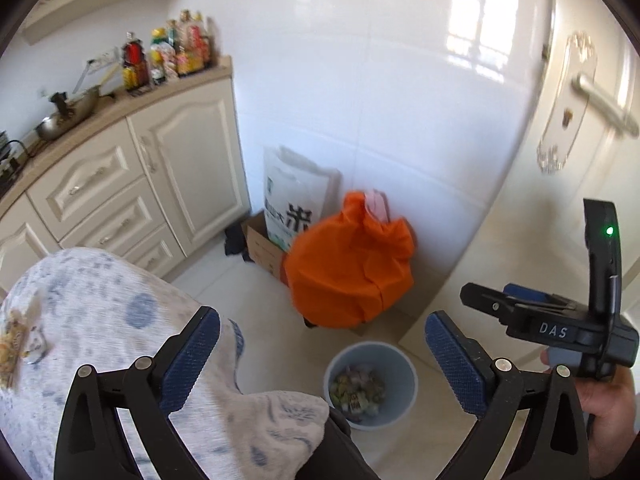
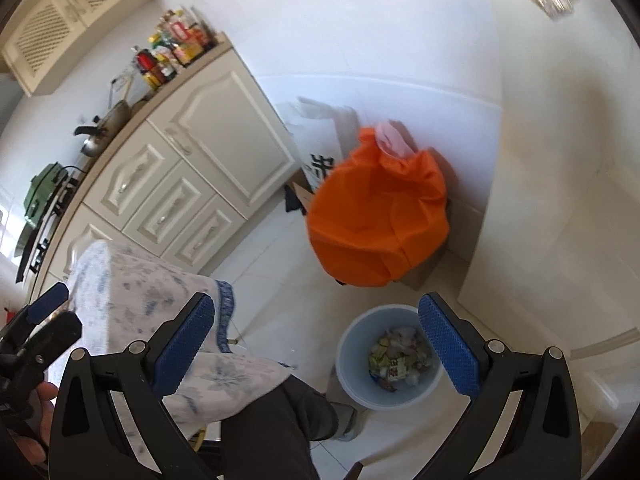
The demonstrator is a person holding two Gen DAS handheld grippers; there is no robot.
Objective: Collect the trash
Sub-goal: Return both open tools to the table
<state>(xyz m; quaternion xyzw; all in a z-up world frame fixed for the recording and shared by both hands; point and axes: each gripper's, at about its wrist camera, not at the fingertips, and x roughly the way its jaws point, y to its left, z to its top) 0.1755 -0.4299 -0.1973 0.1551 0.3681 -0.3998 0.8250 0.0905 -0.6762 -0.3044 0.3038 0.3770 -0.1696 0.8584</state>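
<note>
Seen from above, both wrist views looking down at a white tiled kitchen floor. Left tongs [image 1: 322, 354] spread wide, holding nothing, above a pale blue trash bin [image 1: 370, 386] partly filled with crumpled wrappers [image 1: 360, 394]. Right tongs [image 2: 316, 342] likewise wide apart and empty, the same bin [image 2: 390, 360] just below their right pad. Behind the bin, a bulging orange bag [image 1: 350, 262] on flattened cardboard, beside a white printed sack [image 1: 290, 200]. At left, a table [image 1: 24, 328] under a blue-flowered cloth, scraps [image 1: 14, 350] lying on it. Cream cabinets [image 1: 120, 184] along the wall.
</note>
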